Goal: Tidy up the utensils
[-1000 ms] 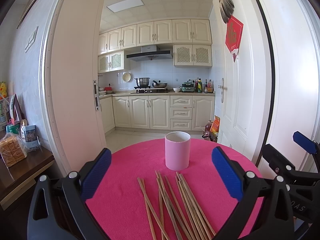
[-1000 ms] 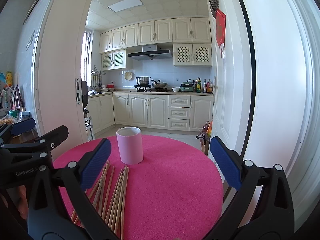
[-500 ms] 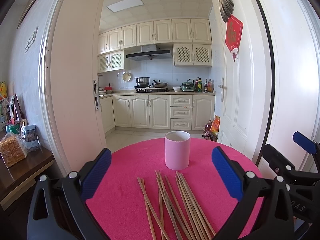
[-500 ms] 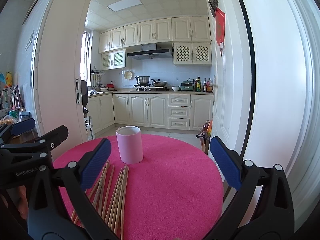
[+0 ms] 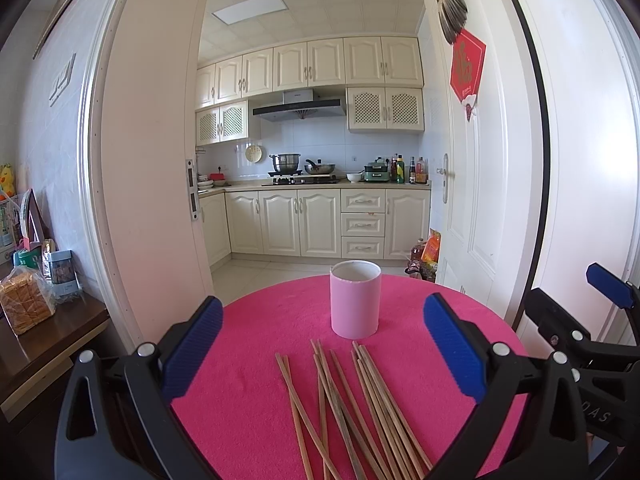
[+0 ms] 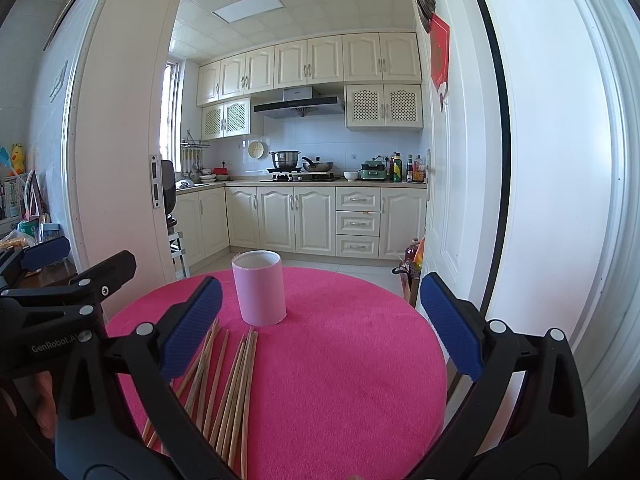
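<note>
Both my left gripper [image 5: 320, 344] and right gripper [image 6: 320, 328] hang wide apart, holding nothing. The chopsticks [image 5: 352, 408] lie loose on the pink table [image 5: 256, 360], just before the upright pink cup [image 5: 354, 298]

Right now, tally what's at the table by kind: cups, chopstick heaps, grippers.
Pink cup: 1
Chopstick heap: 1, sticks overlap too much to count
Grippers: 2, left gripper and right gripper, both open
Total: 4

Round pink table [image 5: 260, 344], pink cup [image 5: 355, 300], chopsticks [image 5: 360, 404]
</note>
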### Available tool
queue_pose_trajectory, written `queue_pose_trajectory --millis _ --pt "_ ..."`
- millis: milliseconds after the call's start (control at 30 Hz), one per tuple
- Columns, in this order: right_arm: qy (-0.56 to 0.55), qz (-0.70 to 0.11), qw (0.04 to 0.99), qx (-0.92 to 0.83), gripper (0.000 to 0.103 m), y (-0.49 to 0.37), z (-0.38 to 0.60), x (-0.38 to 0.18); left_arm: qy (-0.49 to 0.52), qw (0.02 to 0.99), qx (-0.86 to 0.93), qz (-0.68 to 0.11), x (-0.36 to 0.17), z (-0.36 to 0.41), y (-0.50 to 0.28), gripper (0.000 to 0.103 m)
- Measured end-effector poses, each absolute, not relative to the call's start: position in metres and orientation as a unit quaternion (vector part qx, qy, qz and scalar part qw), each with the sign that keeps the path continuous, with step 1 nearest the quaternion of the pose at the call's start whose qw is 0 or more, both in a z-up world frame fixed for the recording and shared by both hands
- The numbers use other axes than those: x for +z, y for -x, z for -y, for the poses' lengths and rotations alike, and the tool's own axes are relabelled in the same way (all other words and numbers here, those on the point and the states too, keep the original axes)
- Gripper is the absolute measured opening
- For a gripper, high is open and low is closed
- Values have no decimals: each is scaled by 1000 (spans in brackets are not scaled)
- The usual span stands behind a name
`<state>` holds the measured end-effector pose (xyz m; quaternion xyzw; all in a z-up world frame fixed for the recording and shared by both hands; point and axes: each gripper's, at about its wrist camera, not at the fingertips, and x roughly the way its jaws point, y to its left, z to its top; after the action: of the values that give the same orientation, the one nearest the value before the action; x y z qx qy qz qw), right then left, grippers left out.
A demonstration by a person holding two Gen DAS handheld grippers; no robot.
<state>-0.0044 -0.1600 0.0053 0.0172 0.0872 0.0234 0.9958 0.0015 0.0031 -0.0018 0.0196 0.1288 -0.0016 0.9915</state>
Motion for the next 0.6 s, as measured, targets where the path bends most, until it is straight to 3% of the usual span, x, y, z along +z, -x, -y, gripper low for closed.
queue_pose_trajectory --millis 600 --pt "-18 -89 996 23 97 5 159 7 -20 991 -1 -129 -3 -3 0 99"
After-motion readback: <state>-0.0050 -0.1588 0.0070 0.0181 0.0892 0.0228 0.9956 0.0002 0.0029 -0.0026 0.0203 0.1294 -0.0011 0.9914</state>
